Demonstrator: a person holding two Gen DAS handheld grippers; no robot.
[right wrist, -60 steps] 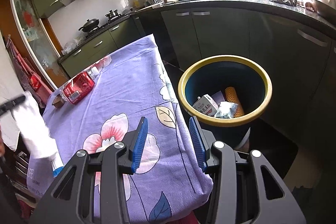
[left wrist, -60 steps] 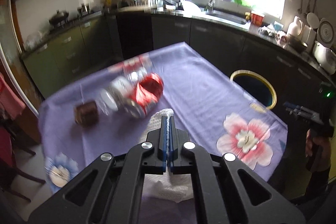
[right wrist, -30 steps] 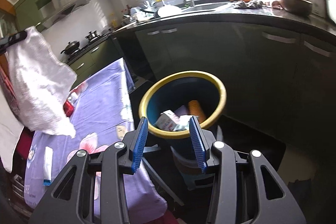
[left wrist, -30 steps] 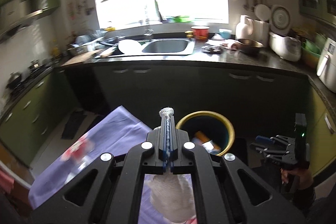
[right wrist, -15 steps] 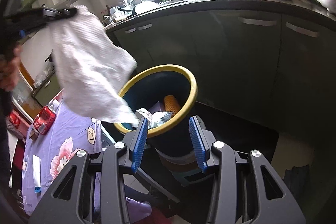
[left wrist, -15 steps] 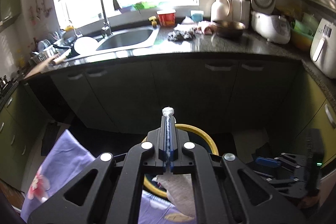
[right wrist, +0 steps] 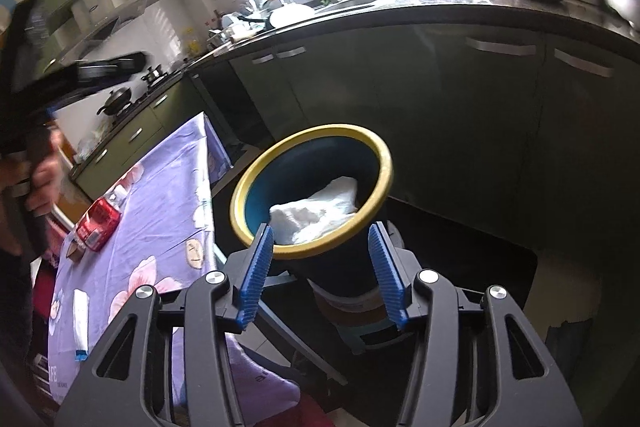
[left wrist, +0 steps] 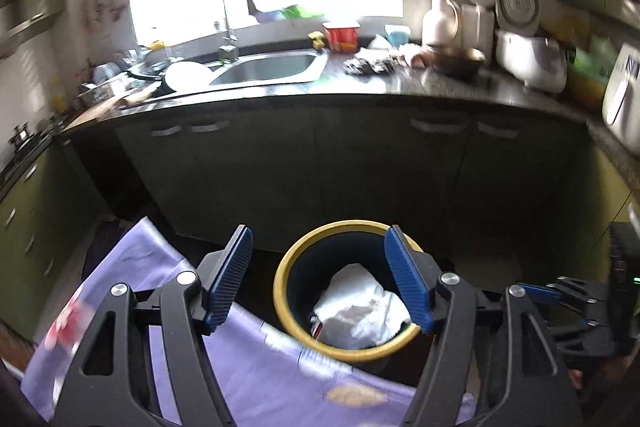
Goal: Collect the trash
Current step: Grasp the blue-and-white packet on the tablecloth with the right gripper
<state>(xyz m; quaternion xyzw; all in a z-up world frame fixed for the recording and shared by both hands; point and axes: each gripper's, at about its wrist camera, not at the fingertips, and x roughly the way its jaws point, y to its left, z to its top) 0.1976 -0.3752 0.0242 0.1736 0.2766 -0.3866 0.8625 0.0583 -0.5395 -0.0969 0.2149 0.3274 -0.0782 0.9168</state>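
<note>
1. Kitchen background: dark cabinets under a black counter [left wrist: 400, 95], steel sink [left wrist: 268, 67] below a bright window, green cupboards at left.
2. Bench with purple floral cloth [right wrist: 168, 187] sat at left; bin stood just off its edge on the floor.
3. Bin [left wrist: 288, 291], dark blue with yellow rim, seen in both views [right wrist: 380, 155].
4. Crumpled white paper towel [left wrist: 360, 311] lay inside the bin on top of other trash, loose, touching no fingers; same towel in the right view [right wrist: 316, 215].
5. Left gripper [left wrist: 320, 279] hung above the bin, blue fingers [left wrist: 230, 279] wide apart, nothing between them; the jaws had just been opening.
6. Right gripper [right wrist: 322, 271] pointed at the bin from the side, fingers [right wrist: 256, 273] apart and empty; the jaws had just been opening a little.
7. Left in the right view: a hand [right wrist: 40, 183] gripping the left gripper's handle, blurred.
8. Still on the bench: red crushed can [right wrist: 98, 223], small brown item [right wrist: 74, 249] beside it, white wrapper [right wrist: 80, 323] nearer the camera.
9. Right gripper body also showed at the right edge of the left view [left wrist: 576, 307].
</note>
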